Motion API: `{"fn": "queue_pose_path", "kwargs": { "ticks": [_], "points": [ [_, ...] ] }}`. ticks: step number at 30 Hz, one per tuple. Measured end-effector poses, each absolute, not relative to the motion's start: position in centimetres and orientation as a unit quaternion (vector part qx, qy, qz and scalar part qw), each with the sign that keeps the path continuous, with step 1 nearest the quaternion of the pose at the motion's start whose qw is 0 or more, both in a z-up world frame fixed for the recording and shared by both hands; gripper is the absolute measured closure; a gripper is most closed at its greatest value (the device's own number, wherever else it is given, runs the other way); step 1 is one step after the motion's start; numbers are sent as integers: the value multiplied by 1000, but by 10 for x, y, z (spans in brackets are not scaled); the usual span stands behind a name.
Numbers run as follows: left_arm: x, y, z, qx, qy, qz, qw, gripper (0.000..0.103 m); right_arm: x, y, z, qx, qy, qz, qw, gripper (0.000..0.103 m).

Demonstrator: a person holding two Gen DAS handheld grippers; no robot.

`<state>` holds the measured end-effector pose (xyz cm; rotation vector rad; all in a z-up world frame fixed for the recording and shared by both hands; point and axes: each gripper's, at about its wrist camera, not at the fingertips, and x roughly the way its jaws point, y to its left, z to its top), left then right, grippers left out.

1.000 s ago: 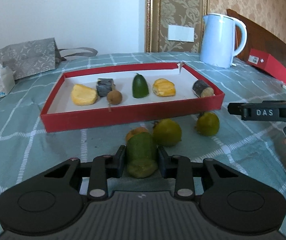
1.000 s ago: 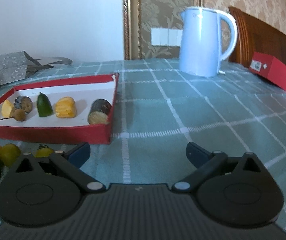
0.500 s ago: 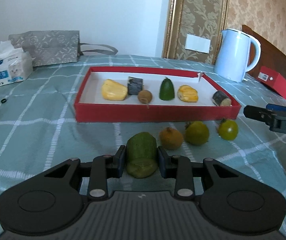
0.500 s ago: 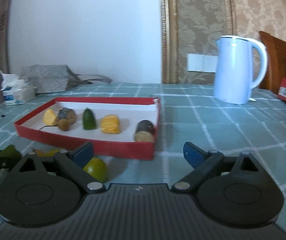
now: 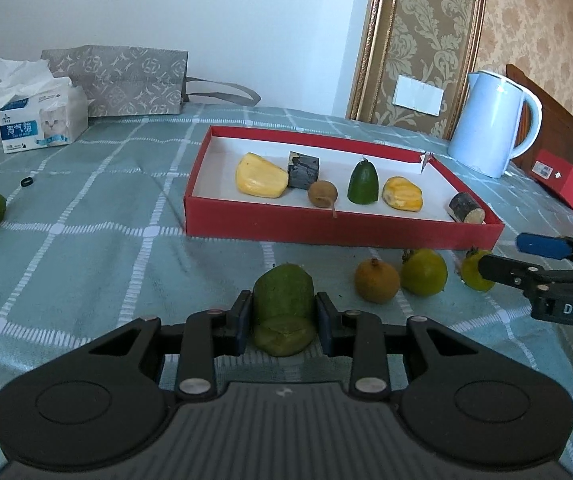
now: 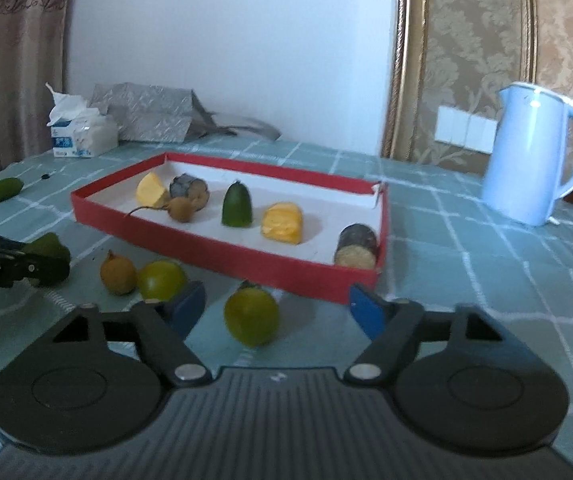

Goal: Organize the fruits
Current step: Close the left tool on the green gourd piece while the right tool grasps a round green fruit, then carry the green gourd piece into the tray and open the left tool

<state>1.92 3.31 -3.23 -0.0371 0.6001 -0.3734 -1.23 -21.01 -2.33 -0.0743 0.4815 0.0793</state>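
Six pieces lie in my red tray (image 5: 338, 228); left claw (image 5: 283, 322) grips a green fruit (image 5: 283, 300), right claw (image 6: 276, 310) gapes around a yellow-green fruit (image 6: 251, 320); several remain on the counter (image 5: 86, 272).

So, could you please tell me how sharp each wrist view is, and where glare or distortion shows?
Left wrist view: sharp, the green fruit in the left claw is crisp; fisheye bends the picture frame. Right wrist view: soft and smeared, the yellow-green fruit between the open right claw is blurred; a highlight sits on the kettle.
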Motion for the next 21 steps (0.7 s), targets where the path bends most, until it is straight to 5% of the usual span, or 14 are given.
{"fn": "queue_pose_path", "kwargs": {
  "ticks": [6,10,21],
  "points": [
    [20,34,-32,-24,295,-184,937,71,0,-212,-28,-19,267,55,962,44],
    [20,35,-32,-25,295,-184,937,71,8,-207,-31,-22,282,66,957,64],
    [20,35,-33,-24,295,-183,938,70,13,-204,-33,-21,295,63,953,72]
  ]
}}
